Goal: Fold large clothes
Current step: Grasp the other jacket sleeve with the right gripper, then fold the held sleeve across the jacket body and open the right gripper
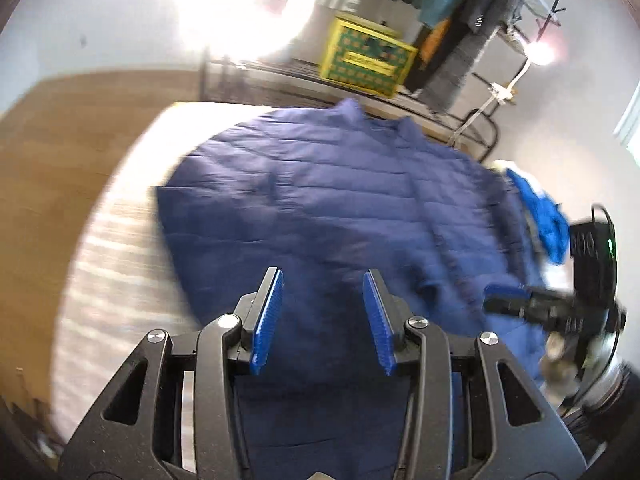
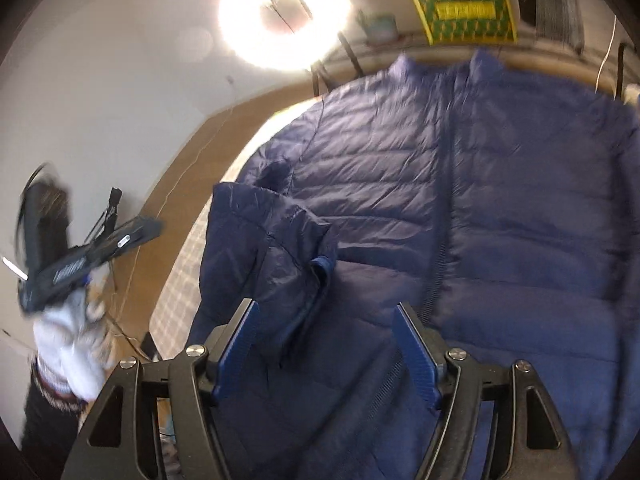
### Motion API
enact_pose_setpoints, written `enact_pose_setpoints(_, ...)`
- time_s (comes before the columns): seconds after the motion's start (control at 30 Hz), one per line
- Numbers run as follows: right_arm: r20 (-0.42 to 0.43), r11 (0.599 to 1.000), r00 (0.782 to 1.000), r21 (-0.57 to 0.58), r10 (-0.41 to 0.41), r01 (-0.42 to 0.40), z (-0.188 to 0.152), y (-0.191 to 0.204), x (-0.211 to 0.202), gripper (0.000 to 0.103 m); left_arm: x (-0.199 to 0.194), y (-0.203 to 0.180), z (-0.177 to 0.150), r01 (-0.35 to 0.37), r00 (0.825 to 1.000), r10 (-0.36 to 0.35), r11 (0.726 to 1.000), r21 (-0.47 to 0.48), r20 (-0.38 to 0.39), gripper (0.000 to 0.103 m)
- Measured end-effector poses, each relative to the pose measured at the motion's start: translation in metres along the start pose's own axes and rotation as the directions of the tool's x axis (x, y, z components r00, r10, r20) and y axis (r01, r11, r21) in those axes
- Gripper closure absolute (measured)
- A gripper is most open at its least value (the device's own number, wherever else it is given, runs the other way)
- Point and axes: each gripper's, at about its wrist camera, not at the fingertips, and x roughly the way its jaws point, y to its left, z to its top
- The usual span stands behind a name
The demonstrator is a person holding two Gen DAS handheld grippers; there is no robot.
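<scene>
A large navy quilted jacket (image 1: 340, 200) lies spread flat, front up, on a table with a checked cloth (image 1: 116, 264), collar at the far side. My left gripper (image 1: 323, 276) hovers open over the jacket's near hem with nothing between its pads. My right gripper (image 2: 326, 308) stands open above the jacket (image 2: 500, 208). One sleeve (image 2: 276, 248) is folded across the body, and its cuff lies under the gap between the right gripper's fingers, untouched by the pads. Each gripper shows blurred at the edge of the other's view.
A yellow crate (image 1: 366, 60) and a rack of hanging clothes (image 1: 460, 20) stand behind the table. A bright blue garment (image 1: 548, 220) lies at the table's right end. A ring light (image 2: 284, 16) glares at the back. A person's white sleeve (image 2: 68, 332) is at the left.
</scene>
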Motion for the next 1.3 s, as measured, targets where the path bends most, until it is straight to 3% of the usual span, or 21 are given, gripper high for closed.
enact_pose_setpoints(0.23,-0.089,0.998,0.996,0.055,-0.001,0.006,0.015,-0.002,0.065,0.043,0.008,0.062,-0.023,-0.148,0.989,0.148,0.989,0.028,0.008,0.061)
enact_pose_setpoints(0.4,-0.129,0.999,0.991,0.029,0.032,-0.028,0.026,0.005,0.09,0.091,0.021,0.093,-0.028,-0.178,0.984,0.178,0.984,-0.017,0.003,0.061)
enact_pose_setpoints(0.5,-0.095,0.999,0.995,-0.042,0.0,-0.004,0.039,0.016,0.087,0.099,0.029,0.103,-0.026,-0.181,0.983,0.181,0.983,-0.023,0.001,0.061)
enact_pose_setpoints(0.67,0.019,0.997,1.0,-0.071,-0.016,0.017,0.077,0.013,0.06,0.101,0.042,0.097,-0.015,-0.171,0.985,0.171,0.985,0.015,0.012,0.061)
enact_pose_setpoints(0.83,0.104,0.995,0.991,-0.051,-0.084,0.09,0.111,-0.018,0.03,0.101,0.056,0.08,0.005,-0.156,0.988,0.155,0.985,0.069,0.027,0.061)
enact_pose_setpoints(1.1,0.215,0.972,0.949,0.077,-0.232,0.221,0.135,-0.106,-0.018,0.101,0.102,0.039,0.038,-0.129,0.992,0.127,0.983,0.127,0.029,0.061)
enact_pose_setpoints(1.3,0.217,0.949,0.928,0.153,-0.304,0.276,0.149,-0.169,-0.02,0.101,0.144,0.016,0.071,-0.101,0.995,0.099,0.986,0.13,0.023,0.061)
